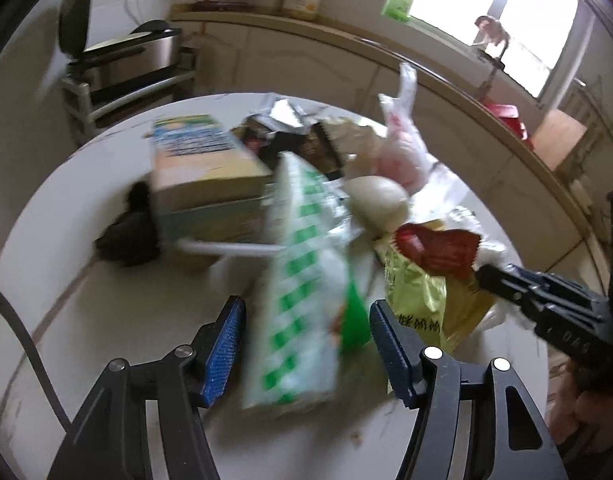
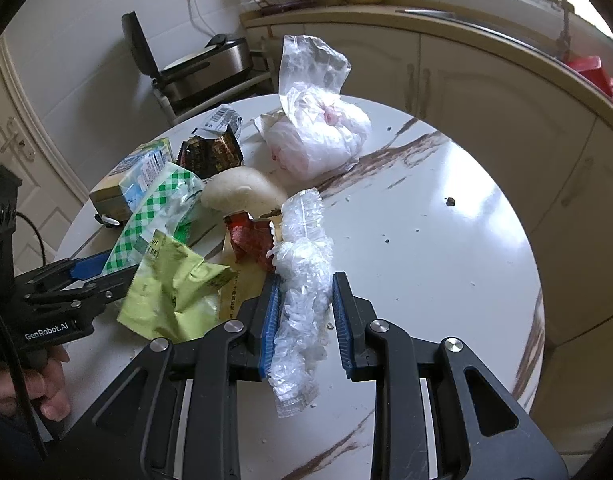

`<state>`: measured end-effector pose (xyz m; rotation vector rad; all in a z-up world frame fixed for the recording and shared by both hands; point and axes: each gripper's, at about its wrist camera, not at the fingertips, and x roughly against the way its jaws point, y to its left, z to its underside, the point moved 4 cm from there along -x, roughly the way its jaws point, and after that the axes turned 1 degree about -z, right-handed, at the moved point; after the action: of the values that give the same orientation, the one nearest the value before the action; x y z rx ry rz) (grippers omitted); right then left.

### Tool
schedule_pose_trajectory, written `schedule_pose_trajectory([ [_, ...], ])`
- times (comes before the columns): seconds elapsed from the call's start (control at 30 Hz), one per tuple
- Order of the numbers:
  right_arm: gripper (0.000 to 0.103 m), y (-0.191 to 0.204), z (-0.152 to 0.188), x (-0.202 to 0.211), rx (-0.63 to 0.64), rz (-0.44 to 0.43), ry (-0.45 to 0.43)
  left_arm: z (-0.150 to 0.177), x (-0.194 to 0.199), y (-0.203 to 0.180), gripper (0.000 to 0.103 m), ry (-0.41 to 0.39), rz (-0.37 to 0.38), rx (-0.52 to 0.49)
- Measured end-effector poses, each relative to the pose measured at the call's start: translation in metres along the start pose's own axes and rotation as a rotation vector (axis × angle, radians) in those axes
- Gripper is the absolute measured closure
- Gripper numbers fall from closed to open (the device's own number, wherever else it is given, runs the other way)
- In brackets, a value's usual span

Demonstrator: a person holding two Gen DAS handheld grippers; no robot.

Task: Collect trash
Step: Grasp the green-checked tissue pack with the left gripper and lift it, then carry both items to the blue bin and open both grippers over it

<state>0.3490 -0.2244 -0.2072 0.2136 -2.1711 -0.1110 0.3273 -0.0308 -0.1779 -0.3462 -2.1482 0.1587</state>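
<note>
Two grippers: both over the round white worktop, trash heaped toward the left of the frame
Left gripper: jaws spread, green-checked wrapper sits between them, pads not pressing it
Right gripper: jaws pinching a crinkly clear plastic wrap, lower centre
Pile: yellow-green packet, red wrapper, pale bun, carton, tied white bag
Hand: lower left, holding the left gripper's handle

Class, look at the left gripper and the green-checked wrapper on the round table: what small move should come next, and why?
Probably close the left gripper on the green-checked wrapper. The wrapper already lies between its blue pads, which stand apart from it, while the right gripper seems to be holding the clear plastic wrap.
</note>
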Motion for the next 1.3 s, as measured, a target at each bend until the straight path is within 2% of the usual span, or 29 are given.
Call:
schedule_pose_trajectory([
  [0.03,0.081,0.0,0.0,0.0,-0.002,0.005,-0.001,-0.001,-0.004,-0.002,0.064,0.007,0.008,0.005],
  [0.07,0.081,0.0,0.0,0.0,-0.004,0.007,-0.002,-0.002,-0.008,-0.002,0.068,0.011,0.021,0.015],
  [0.23,0.084,-0.001,-0.001,0.0,-0.007,-0.004,-0.009,-0.004,-0.01,0.002,0.073,-0.008,0.071,0.064],
  [0.27,0.084,-0.001,-0.001,0.001,-0.008,-0.008,-0.013,-0.005,-0.009,0.004,0.082,-0.016,0.072,0.068],
  [0.37,0.085,-0.005,-0.001,0.005,-0.019,-0.012,-0.025,-0.005,0.0,0.008,0.086,-0.049,0.079,0.067],
  [0.53,0.085,-0.012,-0.001,0.01,-0.028,-0.025,-0.031,-0.004,0.002,0.009,0.087,-0.056,0.048,0.04],
  [0.73,0.085,-0.008,-0.004,0.009,-0.018,-0.014,-0.033,-0.011,0.007,-0.007,0.091,-0.073,0.076,0.015],
  [1.13,0.085,-0.021,0.01,0.058,-0.061,-0.019,-0.112,0.01,0.069,-0.016,0.092,-0.168,0.055,-0.035],
  [1.3,0.085,-0.037,0.022,0.088,-0.107,-0.025,-0.158,0.018,0.108,-0.058,0.092,-0.222,0.103,-0.104],
])
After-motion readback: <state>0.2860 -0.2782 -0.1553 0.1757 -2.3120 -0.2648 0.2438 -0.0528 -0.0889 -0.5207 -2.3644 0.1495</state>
